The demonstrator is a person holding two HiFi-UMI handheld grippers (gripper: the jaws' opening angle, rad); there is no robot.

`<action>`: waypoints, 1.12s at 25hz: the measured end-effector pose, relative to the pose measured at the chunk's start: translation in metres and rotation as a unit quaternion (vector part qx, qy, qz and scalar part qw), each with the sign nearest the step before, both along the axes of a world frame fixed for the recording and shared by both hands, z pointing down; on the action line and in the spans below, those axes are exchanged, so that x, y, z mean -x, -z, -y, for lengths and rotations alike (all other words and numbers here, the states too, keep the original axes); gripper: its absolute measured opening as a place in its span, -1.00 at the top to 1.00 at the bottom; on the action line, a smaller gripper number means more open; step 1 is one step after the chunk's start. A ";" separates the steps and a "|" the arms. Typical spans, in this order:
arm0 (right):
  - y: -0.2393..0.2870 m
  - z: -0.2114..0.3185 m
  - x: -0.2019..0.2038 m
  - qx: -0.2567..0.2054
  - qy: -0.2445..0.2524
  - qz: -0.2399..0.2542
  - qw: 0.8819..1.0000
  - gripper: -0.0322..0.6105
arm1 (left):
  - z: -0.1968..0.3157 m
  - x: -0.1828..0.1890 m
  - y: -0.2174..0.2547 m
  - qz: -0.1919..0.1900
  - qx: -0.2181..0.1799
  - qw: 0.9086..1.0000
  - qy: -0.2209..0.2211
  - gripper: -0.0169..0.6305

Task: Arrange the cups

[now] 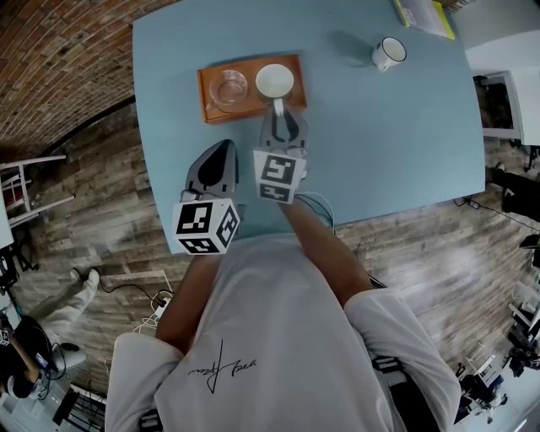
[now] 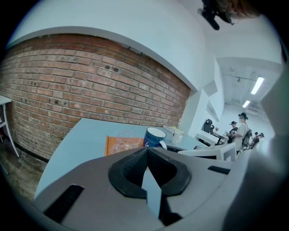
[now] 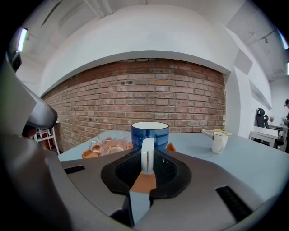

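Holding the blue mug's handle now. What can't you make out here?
- Whether the blue mug sits on the tray or is lifted: right gripper view, the right gripper covers its base; head view looks straight down.
- The yellow-white item: cut by head view's top edge.
- Lower part of the glass cup: left gripper view, the left gripper hides it.

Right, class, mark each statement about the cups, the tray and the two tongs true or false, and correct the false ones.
1. The right tongs grip the blue mug by its handle. True.
2. The glass cup stands outside the orange tray. False: it stands in the tray.
3. The left tongs hold a cup. False: they are shut and empty.
4. The white mug stands off the tray. True.
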State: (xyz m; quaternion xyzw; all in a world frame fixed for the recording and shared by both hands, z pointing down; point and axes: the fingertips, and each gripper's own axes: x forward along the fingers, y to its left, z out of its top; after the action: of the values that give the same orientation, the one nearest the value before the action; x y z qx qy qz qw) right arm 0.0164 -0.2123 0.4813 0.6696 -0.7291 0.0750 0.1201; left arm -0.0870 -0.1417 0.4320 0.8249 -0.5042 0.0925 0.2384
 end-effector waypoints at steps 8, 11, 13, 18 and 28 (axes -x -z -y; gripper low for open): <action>0.000 -0.002 0.001 0.003 -0.011 -0.001 1.000 0.70 | -0.002 0.004 -0.003 -0.001 0.004 1.000 0.005 0.92; 0.000 -0.003 0.003 0.004 -0.001 0.010 1.000 0.63 | 0.000 0.002 -0.003 -0.002 0.005 1.000 0.002 0.92; 0.001 -0.004 0.003 0.004 0.003 0.017 1.000 0.56 | 0.001 0.000 -0.003 -0.002 0.004 1.000 0.000 0.92; 0.002 -0.012 0.005 0.009 0.013 0.014 1.000 0.52 | 0.002 -0.001 -0.004 -0.002 0.002 1.000 0.002 0.92; 0.018 -0.026 0.000 0.004 0.032 0.019 0.999 0.52 | 0.003 -0.005 0.003 -0.013 -0.013 1.000 0.014 0.92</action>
State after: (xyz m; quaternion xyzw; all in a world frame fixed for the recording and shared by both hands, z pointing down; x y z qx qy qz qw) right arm 0.0168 -0.1859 0.4634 0.6441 -0.7517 0.0867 0.1118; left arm -0.0816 -0.1445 0.4294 0.8218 -0.5139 0.0718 0.2353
